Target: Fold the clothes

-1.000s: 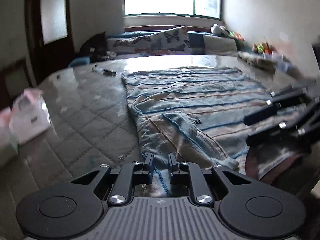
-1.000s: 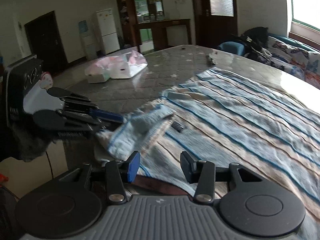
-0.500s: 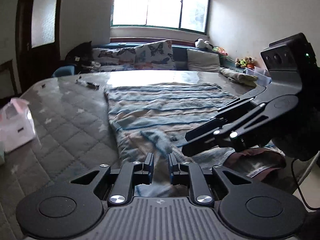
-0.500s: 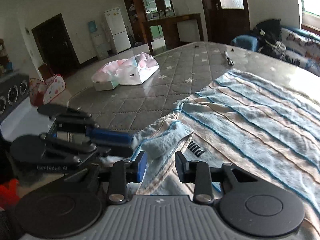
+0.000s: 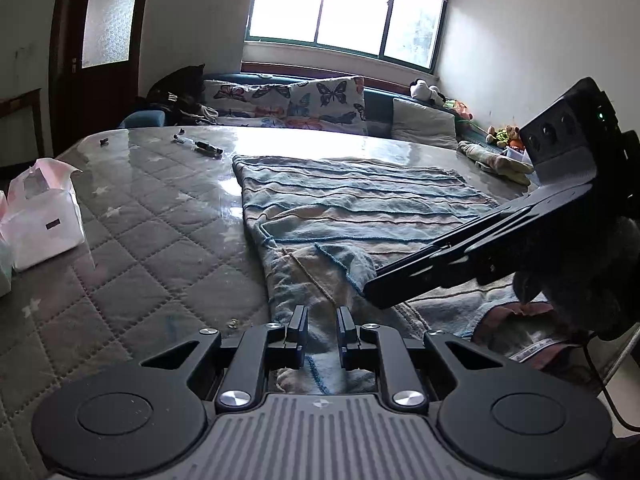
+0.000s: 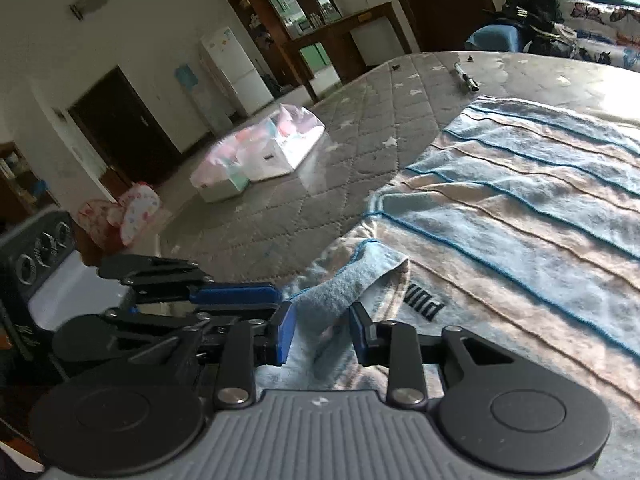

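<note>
While the striped garment (image 5: pixel 352 208) lies mostly flat ahead of both jaws, folding looks barely begun: only a small flap (image 6: pixel 352 276) is turned over. The left gripper (image 5: pixel 322 328) pinches the near hem between narrow jaws; the right gripper (image 6: pixel 322 328), jaws half-open, straddles that flap without clamping.

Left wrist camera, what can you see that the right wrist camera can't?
Only the left wrist view shows the bright window and the stuffed toys. Only the right wrist view shows the white fridge and the wooden cabinet. Both show the striped garment, the pen, the plastic bag and the butterfly cushions.
</note>
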